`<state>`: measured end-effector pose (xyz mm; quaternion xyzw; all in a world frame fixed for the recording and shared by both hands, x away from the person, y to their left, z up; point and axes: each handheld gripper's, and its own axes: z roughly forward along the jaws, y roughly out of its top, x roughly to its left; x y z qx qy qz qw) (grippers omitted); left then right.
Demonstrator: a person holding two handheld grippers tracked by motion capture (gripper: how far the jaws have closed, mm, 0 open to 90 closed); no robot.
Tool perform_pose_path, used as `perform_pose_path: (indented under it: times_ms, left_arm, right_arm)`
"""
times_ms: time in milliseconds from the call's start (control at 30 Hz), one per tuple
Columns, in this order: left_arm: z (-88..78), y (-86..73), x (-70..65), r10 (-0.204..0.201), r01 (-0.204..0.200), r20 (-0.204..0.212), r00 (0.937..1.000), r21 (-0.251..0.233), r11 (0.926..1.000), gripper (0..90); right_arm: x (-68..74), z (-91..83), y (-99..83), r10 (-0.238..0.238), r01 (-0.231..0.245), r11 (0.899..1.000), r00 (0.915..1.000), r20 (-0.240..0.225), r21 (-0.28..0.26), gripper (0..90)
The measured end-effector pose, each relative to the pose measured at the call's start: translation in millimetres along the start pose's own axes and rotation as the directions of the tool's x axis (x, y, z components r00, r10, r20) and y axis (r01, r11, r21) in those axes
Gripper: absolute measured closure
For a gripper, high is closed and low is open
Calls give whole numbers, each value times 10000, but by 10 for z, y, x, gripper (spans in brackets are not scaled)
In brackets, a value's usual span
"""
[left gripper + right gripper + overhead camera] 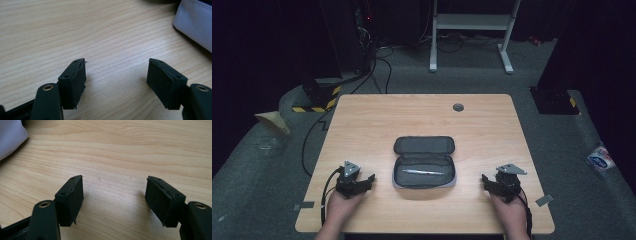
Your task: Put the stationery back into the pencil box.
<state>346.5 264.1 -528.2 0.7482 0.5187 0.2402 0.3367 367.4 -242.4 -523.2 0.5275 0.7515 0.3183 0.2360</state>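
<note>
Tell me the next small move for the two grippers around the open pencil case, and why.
Probably bring the right hand-held gripper in toward the lid flap of the open grey fabric pencil case to fold it shut. The silver pen already lies inside, the flap lies back flat on the light wooden table, and both the right and the left hand-held gripper rest open and empty beside the case.

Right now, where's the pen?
In the high view the pen lies flat inside the lower half of the open pencil case at the table's middle, between the left gripper and right gripper.
</note>
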Motion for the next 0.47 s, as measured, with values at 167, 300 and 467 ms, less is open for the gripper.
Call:
perform_pose_path:
  times_ms: [167, 300, 467]
  left_arm:
    - [-3, -3, -9, -79, 79, 8, 10000, 10, 10000, 319]
    - [-4, -4, -9, -84, 84, 8, 10000, 8, 10000, 319]
    - [-4, -3, -8, -79, 79, 20, 10000, 22, 10000, 319]
  right_arm:
    - [10, 7, 7, 56, -56, 10000, 10000, 19, 11, 304]
    - [10, 7, 7, 53, -53, 10000, 10000, 20, 12, 304]
    - [10, 7, 7, 60, -60, 10000, 10000, 19, 15, 304]
